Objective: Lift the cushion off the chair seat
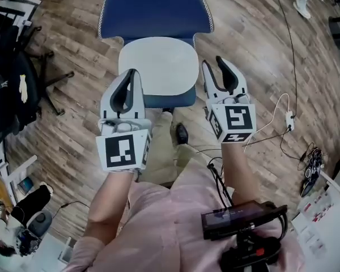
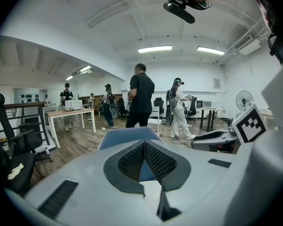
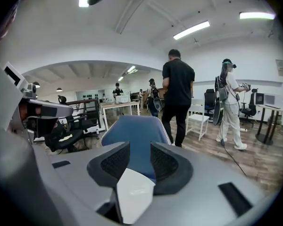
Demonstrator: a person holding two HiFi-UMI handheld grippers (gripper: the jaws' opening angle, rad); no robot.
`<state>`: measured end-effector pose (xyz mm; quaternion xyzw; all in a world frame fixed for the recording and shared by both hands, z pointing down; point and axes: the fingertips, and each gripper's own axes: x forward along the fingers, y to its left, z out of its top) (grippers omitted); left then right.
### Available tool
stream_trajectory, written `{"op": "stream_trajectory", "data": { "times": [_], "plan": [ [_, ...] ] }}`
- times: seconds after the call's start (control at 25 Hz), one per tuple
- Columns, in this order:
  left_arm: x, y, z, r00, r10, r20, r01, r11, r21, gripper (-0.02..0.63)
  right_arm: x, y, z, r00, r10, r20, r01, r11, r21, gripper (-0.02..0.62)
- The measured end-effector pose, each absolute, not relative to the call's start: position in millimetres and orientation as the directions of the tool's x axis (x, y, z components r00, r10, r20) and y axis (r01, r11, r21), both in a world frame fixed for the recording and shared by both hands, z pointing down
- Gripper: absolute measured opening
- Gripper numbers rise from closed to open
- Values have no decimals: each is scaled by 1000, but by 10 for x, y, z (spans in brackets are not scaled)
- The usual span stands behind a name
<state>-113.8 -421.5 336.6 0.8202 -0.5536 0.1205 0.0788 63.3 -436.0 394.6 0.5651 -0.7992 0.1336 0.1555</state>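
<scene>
A pale grey cushion (image 1: 158,61) lies flat on the seat of a blue chair (image 1: 156,7), straight ahead of me in the head view. My left gripper (image 1: 133,72) hovers over the cushion's near left edge, its jaws shut with the tips touching and nothing held. Over the near right corner is my right gripper (image 1: 212,62), open with a small gap. In the left gripper view the pads of the left gripper (image 2: 144,145) meet, and the cushion (image 2: 151,192) shows below. The right gripper (image 3: 140,149) frames the blue backrest (image 3: 134,131) and the cushion (image 3: 132,192).
A black office chair (image 1: 17,84) stands at the left. Cables and a white adapter (image 1: 289,120) lie on the wood floor at the right. Beyond the chair, several people (image 3: 178,95) stand, with a table (image 2: 73,114) farther off. My shoe (image 1: 182,133) is below the seat.
</scene>
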Motion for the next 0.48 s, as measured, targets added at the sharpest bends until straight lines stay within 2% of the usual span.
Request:
{"op": "stream_trajectory", "data": {
  "times": [0.48],
  "plan": [
    [-1213, -4602, 4892, 390, -784, 484, -904, -425, 41, 14, 612, -4472, 5766, -269, -743, 612, -961, 252, -117, 152]
  ]
}}
